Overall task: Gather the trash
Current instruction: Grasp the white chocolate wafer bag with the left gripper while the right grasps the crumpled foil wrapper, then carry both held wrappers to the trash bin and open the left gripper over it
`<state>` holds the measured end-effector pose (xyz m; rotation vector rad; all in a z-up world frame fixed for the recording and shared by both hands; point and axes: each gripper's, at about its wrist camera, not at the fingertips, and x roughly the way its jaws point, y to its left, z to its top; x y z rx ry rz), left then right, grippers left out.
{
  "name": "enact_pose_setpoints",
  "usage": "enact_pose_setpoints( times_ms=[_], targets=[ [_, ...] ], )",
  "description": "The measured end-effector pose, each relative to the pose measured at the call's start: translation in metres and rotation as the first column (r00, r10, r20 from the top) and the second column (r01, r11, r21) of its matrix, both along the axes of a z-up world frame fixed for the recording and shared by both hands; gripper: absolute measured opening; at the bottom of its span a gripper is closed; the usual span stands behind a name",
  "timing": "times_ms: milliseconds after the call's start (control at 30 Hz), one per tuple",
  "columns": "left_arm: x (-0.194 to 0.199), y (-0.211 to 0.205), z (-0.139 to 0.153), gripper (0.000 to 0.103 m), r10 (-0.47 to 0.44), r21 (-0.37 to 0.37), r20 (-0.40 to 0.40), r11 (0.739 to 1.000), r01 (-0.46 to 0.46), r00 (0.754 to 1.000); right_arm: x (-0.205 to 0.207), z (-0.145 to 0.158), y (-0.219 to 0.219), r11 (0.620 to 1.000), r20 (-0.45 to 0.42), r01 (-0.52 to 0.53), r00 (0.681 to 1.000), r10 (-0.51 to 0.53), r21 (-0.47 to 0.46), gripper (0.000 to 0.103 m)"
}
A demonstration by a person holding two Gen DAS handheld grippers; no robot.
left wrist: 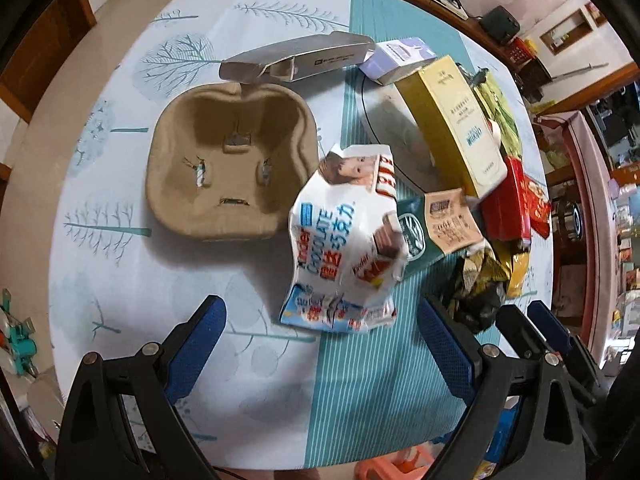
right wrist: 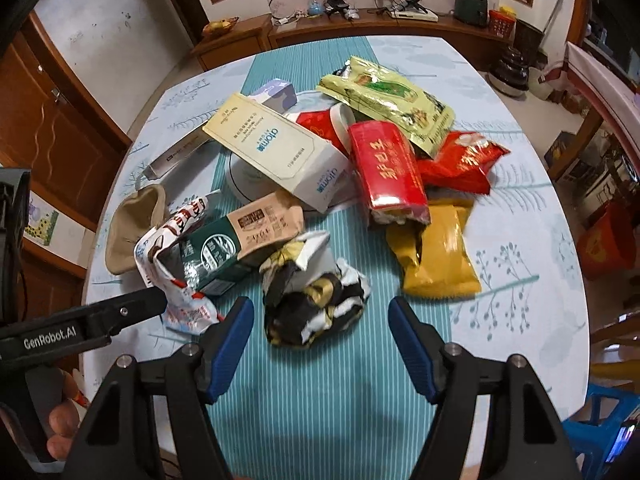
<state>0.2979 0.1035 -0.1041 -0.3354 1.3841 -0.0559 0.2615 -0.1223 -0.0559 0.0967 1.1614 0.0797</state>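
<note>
Crumpled black wrapper (right wrist: 316,300) lies just ahead of the wide-open, empty right gripper (right wrist: 320,320), nearer than the open left gripper (left wrist: 320,336).

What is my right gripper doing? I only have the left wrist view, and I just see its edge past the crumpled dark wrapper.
Observer: The right gripper is open, and the crumpled black-and-gold wrapper lies partly between its fingertips, ungripped.
Operator: What sits beyond that wrapper?
Observer: A yellow pouch lies flat to its right, its far end under the red pack.
Operator: Anything farther back?
Observer: A green-gold bag rests on the far side of the pile.
</note>
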Motion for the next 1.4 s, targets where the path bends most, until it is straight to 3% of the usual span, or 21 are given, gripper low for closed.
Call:
enact_pose_setpoints(
  times_ms=[200, 400, 500, 567, 633, 700, 867, 1133, 1400],
  targets=[
    [0.01, 0.004, -0.008, 0.095, 0.018, 0.008, -0.025, 1.0, -0.018, 1.0, 0.006, -0.003, 0.013, 0.998, 0.025, -0.037, 0.999, 0.039, -0.051, 0.07],
    [0.021, 0.002, -0.007, 0.094, 0.039, -0.004, -0.001, 0.999, -0.039, 0.999, 0.009, -0.009, 0.022, 0.992, 0.036, -0.068, 0.997, 0.072, -0.107, 0.069],
    [0.026, 0.0, -0.008, 0.087, 0.037, -0.013, 0.005, 0.999, -0.037, 0.999, 0.012, -0.017, 0.024, 0.989, 0.02, -0.079, 0.996, 0.082, -0.127, 0.056],
    [0.03, -0.002, -0.011, 0.071, 0.029, -0.019, -0.001, 0.999, -0.029, 1.0, 0.013, -0.023, 0.024, 0.989, 0.003, -0.096, 0.995, 0.096, -0.115, 0.049],
    [0.03, -0.004, -0.014, 0.058, 0.01, -0.031, -0.012, 0.999, -0.01, 1.0, 0.012, -0.024, 0.026, 0.988, 0.009, -0.101, 0.995, 0.103, -0.113, 0.048],
    [0.026, -0.004, -0.011, 0.058, 0.002, -0.016, 0.0, 1.0, -0.002, 1.0, 0.01, -0.022, 0.027, 0.988, 0.024, -0.102, 0.994, 0.106, -0.119, 0.045],
    [0.019, -0.009, 0.008, 0.057, -0.027, 0.036, 0.078, 0.999, 0.024, 0.997, 0.005, -0.013, 0.018, 0.994, 0.06, -0.093, 0.994, 0.097, -0.06, 0.04],
    [-0.001, -0.018, 0.044, 0.057, -0.062, 0.033, 0.124, 0.998, 0.059, 0.99, -0.01, 0.012, -0.009, 0.994, 0.089, -0.043, 0.995, 0.034, 0.1, 0.037],
    [-0.053, -0.035, 0.096, 0.057, -0.127, 0.046, 0.206, 0.992, 0.12, 0.97, -0.048, 0.05, -0.027, 0.981, 0.135, -0.056, 0.99, 0.031, 0.188, 0.037]
  ],
)
